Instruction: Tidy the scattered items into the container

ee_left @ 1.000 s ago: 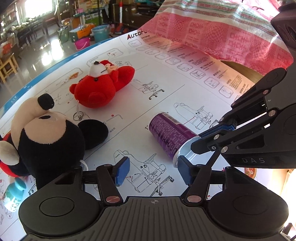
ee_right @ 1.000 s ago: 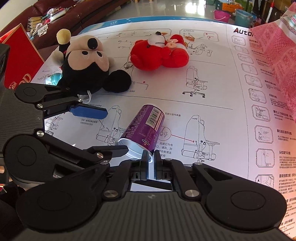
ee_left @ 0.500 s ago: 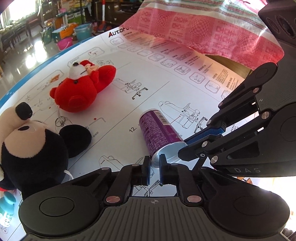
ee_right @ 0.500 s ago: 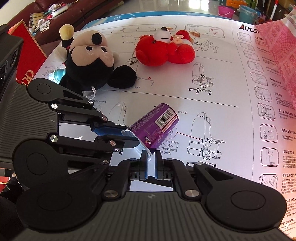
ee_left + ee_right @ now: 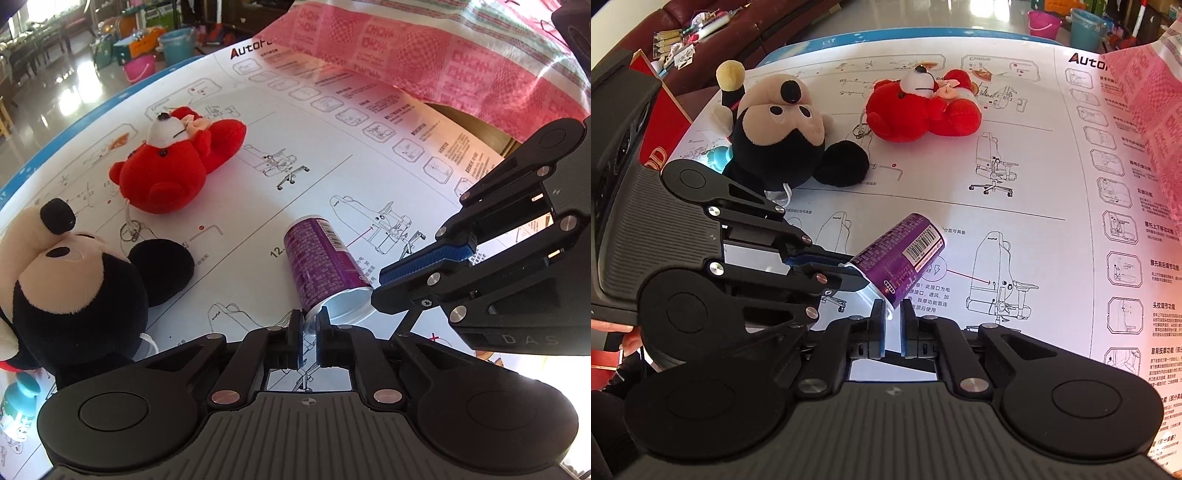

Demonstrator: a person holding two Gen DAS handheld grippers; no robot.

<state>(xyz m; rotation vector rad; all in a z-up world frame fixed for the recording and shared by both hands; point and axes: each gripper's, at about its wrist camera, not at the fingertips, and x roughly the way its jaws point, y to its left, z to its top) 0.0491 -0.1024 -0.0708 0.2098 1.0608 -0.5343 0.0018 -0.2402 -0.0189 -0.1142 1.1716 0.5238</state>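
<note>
Purple can (image 5: 319, 260) — both grippers' pinch

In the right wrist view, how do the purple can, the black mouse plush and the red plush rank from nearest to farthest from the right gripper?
1. The purple can: right at the right gripper, its rim between the fingertips.
2. The black mouse plush: farther back, on the left.
3. The red plush: farthest, near the table's far edge, slightly right of centre.

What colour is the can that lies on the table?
Purple, with a white barcode label and a silver end. The can shows best in the right wrist view.
</note>
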